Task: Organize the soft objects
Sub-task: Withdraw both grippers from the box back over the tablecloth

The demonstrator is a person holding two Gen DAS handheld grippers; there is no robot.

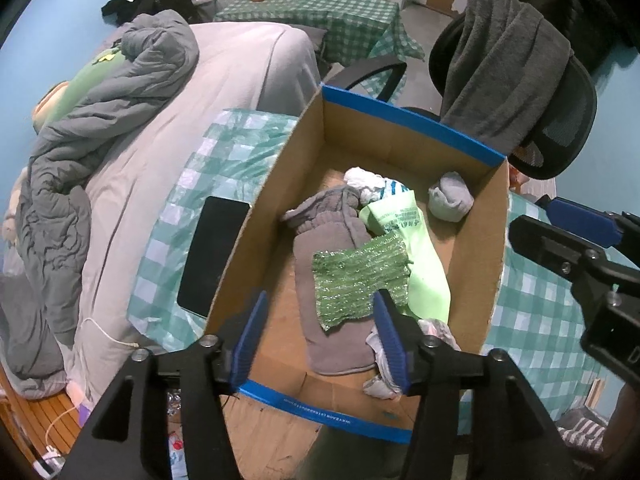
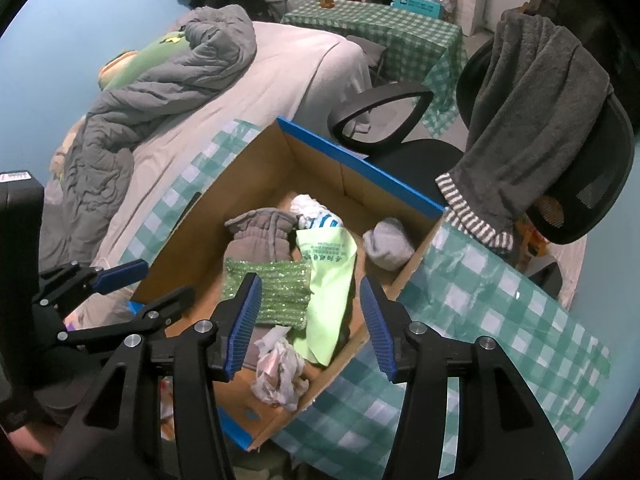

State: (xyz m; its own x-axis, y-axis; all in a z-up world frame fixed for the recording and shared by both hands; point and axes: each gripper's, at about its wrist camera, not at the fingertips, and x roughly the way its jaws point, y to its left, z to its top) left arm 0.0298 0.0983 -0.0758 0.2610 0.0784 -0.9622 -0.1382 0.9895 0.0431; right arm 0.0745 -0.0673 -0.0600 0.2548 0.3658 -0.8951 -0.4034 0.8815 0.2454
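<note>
A cardboard box [image 1: 412, 120] [image 2: 360, 168] with a blue-taped rim stands on a green checked cloth. Inside lie a grey knitted glove [image 1: 332, 220] [image 2: 256, 236], a sparkly green cloth [image 1: 356, 276] [image 2: 280, 284] on top of it, a pale green printed sheet [image 1: 404, 216] [image 2: 328, 252], a rolled grey sock [image 1: 450, 200] [image 2: 390, 244], a white striped rag [image 1: 368, 184] and crumpled white plastic [image 2: 280, 368]. My left gripper [image 1: 322, 300] [image 2: 168, 278] hangs open above the green cloth, touching nothing. My right gripper [image 2: 309, 284] [image 1: 526, 214] is open over the box's right side, holding nothing.
A black office chair [image 2: 400, 156] draped with a grey towel [image 1: 504, 68] [image 2: 536, 100] stands behind the box. A bed with a rumpled grey duvet [image 1: 100, 120] lies left. A black phone [image 1: 214, 252] rests beside the box's left wall. A checked table [image 1: 320, 12] stands at the back.
</note>
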